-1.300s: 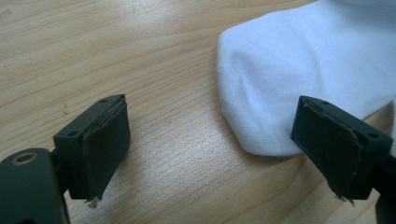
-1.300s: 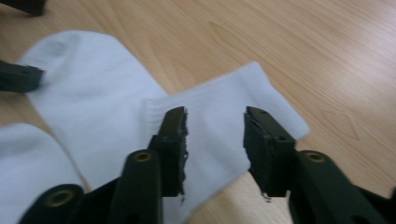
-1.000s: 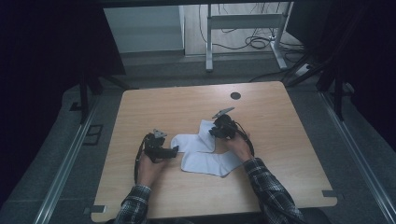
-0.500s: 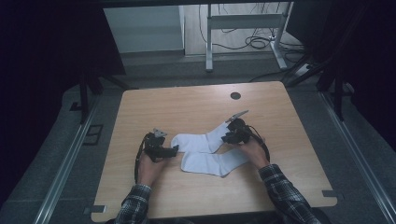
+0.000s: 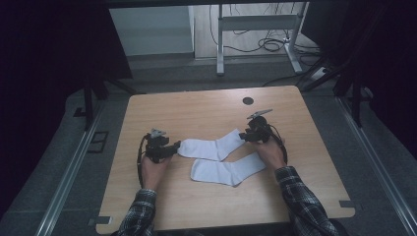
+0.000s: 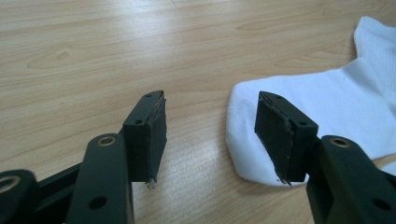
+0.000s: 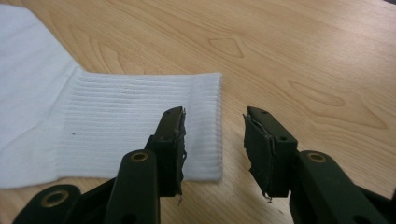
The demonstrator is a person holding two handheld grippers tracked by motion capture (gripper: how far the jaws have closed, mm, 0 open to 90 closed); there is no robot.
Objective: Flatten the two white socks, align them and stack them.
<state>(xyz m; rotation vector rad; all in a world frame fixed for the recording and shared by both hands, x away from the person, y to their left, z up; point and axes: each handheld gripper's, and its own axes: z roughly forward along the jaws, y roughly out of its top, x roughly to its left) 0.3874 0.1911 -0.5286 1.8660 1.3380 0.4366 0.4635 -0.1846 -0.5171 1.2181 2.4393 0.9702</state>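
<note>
Landmark for all places: the upper white sock (image 5: 212, 147), lying flat and stretched across the middle of the wooden table (image 5: 196, 110).

Left gripper (image 5: 169, 149): at the toe end of the upper white sock, on the sock's left. In the left gripper view (image 6: 210, 135) its jaws stand apart and have just been closing. One pad (image 6: 275, 135) sits over the rounded toe edge of that sock (image 6: 336, 112); the other pad is over bare wood. Nothing is pinched between them.

Lower white sock (image 5: 227, 170): lies flat just in front of the upper white sock, nearer the person, close beside it; whether the two touch cannot be told.

Right gripper (image 5: 245, 135): at the ribbed cuff end of the upper white sock, on the sock's right. In the right gripper view (image 7: 214, 144) its jaws stand apart and have just been opening. One pad rests over the cuff (image 7: 140, 121); the gap between the pads lies mostly over bare table beyond the cuff's edge. The cuff lies flat, not gripped.

Round dark hole (image 5: 248, 101): in the tabletop behind the cuff end, well apart from the sock.
</note>
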